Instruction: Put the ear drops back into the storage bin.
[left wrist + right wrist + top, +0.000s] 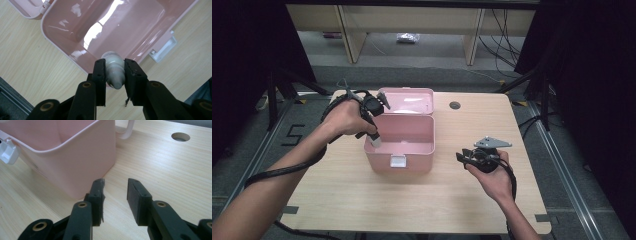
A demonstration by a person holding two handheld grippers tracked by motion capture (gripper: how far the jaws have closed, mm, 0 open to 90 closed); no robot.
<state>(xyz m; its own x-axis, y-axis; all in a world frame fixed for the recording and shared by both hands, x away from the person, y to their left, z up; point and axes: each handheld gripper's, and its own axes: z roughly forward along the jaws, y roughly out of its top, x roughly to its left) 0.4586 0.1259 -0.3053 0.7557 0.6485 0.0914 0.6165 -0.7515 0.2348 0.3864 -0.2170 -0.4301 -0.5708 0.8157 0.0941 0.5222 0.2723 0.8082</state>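
Pink box [400, 145], glossy, open pink lid [406, 101] at far side; white latch [398, 161] on near wall. Small tube [114, 71] pale grey-white between black pads of left gripper [114, 75]. Right gripper [115, 195] black, brass-coloured rivets, grey plate on top. Table [362, 200] light wood, fine grain pattern, dark round hole [455, 105] far right. Floor grey.

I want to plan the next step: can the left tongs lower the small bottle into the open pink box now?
Probably yes: the left tongs hold the bottle above the box, whose lid is folded back.
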